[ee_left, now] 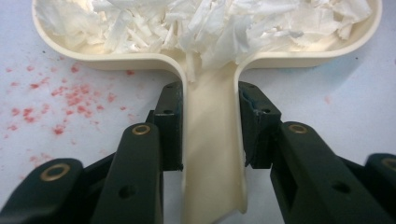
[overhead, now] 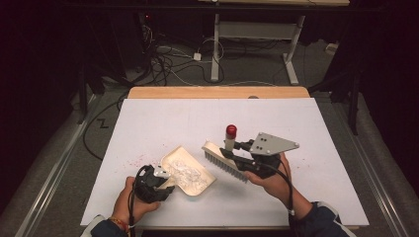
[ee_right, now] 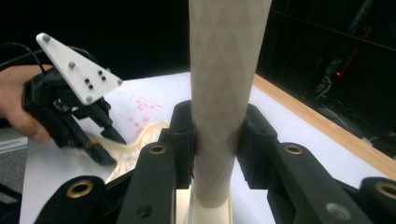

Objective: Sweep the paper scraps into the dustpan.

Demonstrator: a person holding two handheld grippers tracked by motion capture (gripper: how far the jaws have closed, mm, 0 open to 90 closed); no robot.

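A cream dustpan [overhead: 190,173] lies on the white sheet near the front left, heaped with white paper shreds [ee_left: 210,23]. My left gripper [overhead: 160,185] is shut on its handle [ee_left: 212,154], the pads pressing both sides. To its right a cream brush [overhead: 225,160] with grey bristles and a red-tipped handle hangs tilted above the sheet, bristles toward the pan. My right gripper [overhead: 237,146] is shut on that handle [ee_right: 226,70]. In the right gripper view the left gripper [ee_right: 100,140] and the pan's edge [ee_right: 140,140] show lower left.
Red specks [ee_left: 70,98] dot the white sheet [overhead: 296,123] left of the dustpan. A wooden table edge [overhead: 217,92] runs along the far side. Beyond it, cables and a desk's white legs [overhead: 216,49] stand on the dark floor.
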